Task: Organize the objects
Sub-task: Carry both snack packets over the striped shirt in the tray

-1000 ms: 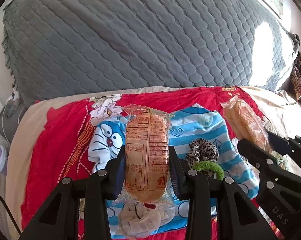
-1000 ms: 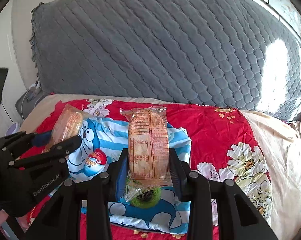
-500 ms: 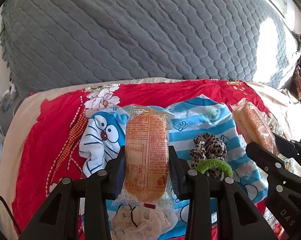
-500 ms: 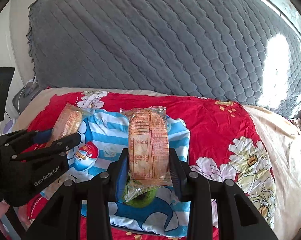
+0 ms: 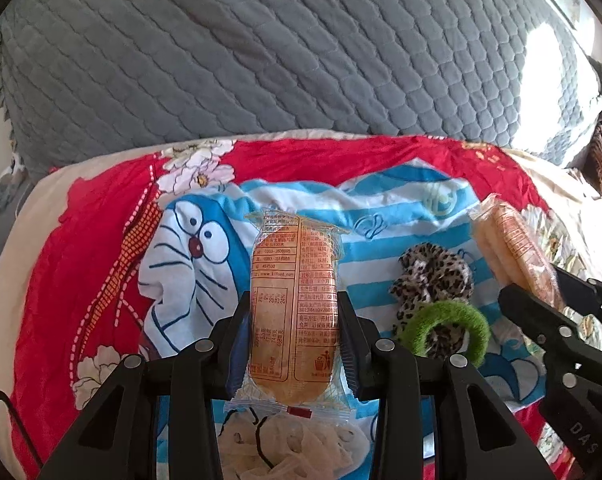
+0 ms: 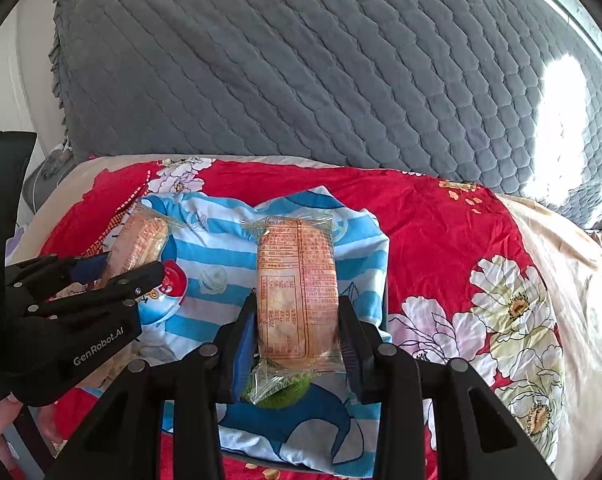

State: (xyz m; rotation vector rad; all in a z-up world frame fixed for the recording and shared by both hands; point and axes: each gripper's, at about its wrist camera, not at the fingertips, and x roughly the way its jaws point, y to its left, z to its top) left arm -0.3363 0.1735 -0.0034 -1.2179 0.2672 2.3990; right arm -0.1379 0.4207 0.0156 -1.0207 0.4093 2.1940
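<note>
Orange-printed clear snack packets are sitting clamped in both our grippers, one (image 5: 295, 308) in the left gripper (image 5: 295, 336), another (image 6: 297, 300) in our right gripper (image 6: 297, 340), above the blue-striped cartoon cloth (image 6: 221, 256); "GenRobot.AI" and "DAS" are showing on the casings.

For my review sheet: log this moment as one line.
left gripper: shut on packet | right gripper: shut on second packet | below: scrunchies on cartoon cloth
</note>
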